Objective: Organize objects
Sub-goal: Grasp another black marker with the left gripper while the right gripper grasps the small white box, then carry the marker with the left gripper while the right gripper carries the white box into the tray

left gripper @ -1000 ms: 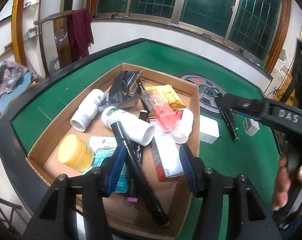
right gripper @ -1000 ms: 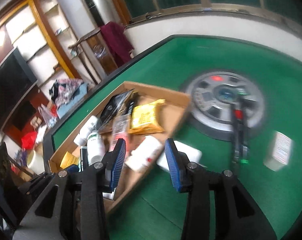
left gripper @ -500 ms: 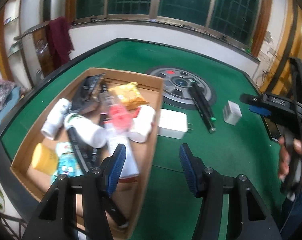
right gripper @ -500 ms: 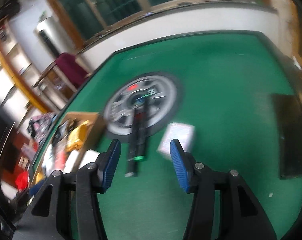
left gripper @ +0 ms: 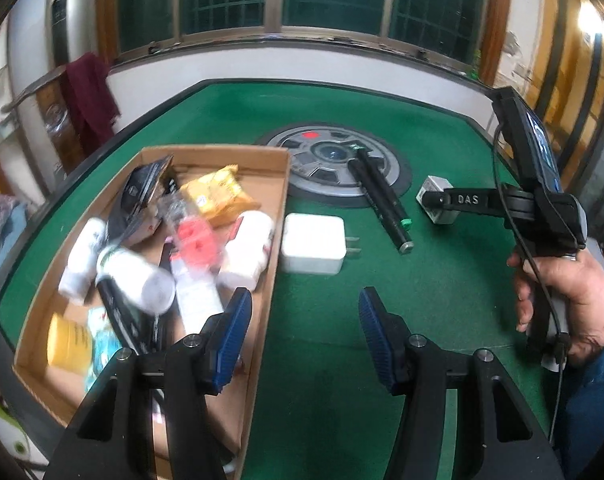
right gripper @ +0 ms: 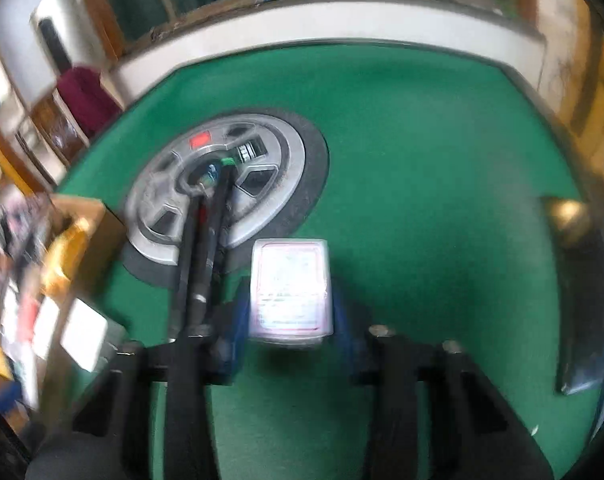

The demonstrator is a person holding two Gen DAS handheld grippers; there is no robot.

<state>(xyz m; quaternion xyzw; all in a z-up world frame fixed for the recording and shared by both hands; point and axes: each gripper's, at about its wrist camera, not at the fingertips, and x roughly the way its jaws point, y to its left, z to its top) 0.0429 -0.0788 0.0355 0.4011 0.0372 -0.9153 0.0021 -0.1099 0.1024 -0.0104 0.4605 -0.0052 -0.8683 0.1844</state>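
White and boxy, the small printed carton (right gripper: 289,288) sits on the green felt tabletop (right gripper: 421,160) between the right tool's (right gripper: 290,320) just-closing jaws, seemingly pinched, so lifting toward the brown cardboard box (left gripper: 280,200) likely follows.

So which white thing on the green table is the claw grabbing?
The small white box, between the right claw pads. The white charger lies untouched beside the cardboard box.

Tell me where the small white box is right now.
The small white box sits on the green table, between the right gripper's jaws, which have just been closing. In the left wrist view it lies right of the black markers.
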